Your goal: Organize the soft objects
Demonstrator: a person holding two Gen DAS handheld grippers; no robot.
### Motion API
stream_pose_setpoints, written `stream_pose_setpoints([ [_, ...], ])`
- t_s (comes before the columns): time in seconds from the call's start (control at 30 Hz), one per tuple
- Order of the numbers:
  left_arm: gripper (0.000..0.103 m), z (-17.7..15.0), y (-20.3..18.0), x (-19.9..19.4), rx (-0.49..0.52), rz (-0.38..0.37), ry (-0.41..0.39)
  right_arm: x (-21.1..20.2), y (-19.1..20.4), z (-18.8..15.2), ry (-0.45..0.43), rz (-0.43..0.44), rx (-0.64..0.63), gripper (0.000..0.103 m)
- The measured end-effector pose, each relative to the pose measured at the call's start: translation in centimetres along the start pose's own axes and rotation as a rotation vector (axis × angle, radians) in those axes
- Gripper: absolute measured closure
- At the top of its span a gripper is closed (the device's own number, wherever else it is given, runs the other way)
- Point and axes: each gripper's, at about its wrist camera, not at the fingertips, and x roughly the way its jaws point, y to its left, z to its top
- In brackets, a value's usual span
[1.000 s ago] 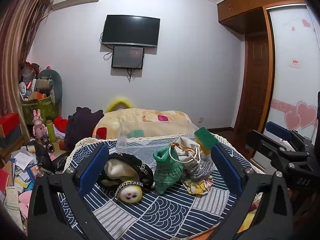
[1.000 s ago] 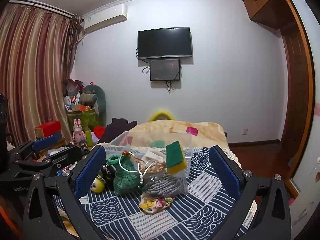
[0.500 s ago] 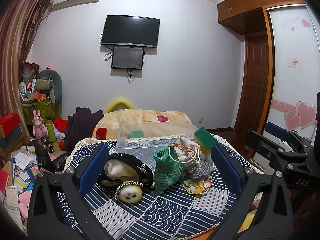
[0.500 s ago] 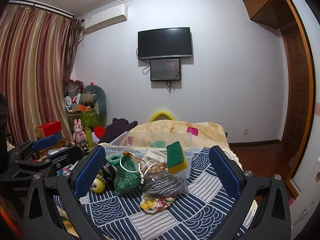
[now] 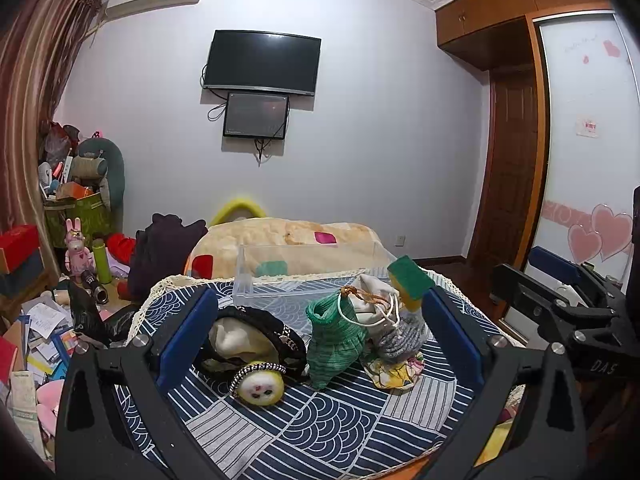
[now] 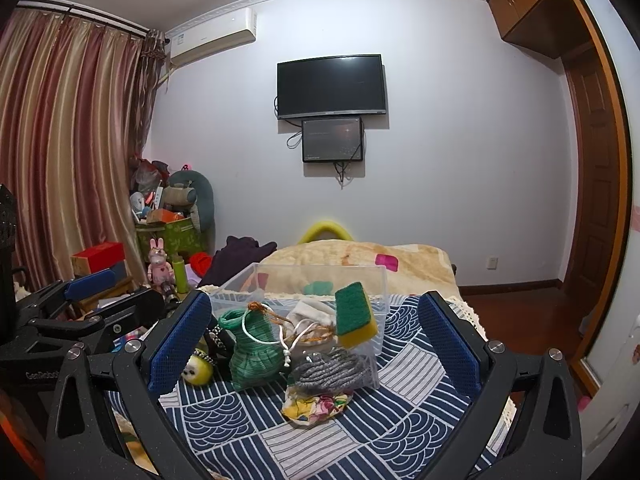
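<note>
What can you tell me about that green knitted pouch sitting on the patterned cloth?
The green knitted pouch looks like soft ribbed yarn, narrow at its open rolled neck and wider at the base. It stands roughly upright on the blue patterned tablecloth, in front of the clear plastic box. A white cord loops around its neck. It leans against the white drawstring bag beside it; neither tool touches it.

On your table [image 5: 320, 432], the toy [image 5: 262, 387] lies left, the pouch [image 5: 334, 344] in the middle, the sponge [image 5: 409, 280] right, the bin [image 5: 280, 280] behind.
</note>
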Motion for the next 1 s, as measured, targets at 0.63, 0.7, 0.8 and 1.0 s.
stream_pose_setpoints([
  [0.63, 0.000, -0.3, 0.2, 0.7, -0.012, -0.013, 0.025, 1.0, -0.5, -0.5, 0.020, -0.002, 0.019, 0.000],
  [0.7, 0.003, -0.4, 0.3, 1.0, -0.015, -0.007, 0.029, 1.3, -0.9, -0.8, 0.032, -0.001, 0.027, 0.000],
  [0.8, 0.018, -0.5, 1.1, 1.6, -0.040, -0.016, 0.044, 1.9, -1.5, -1.2, 0.051, -0.003, 0.037, 0.001],
  [1.0, 0.024, -0.9, 3.6, 3.9, -0.093, 0.002, 0.111, 3.5, -2.9, -2.1, 0.121, 0.021, 0.081, 0.020],
])
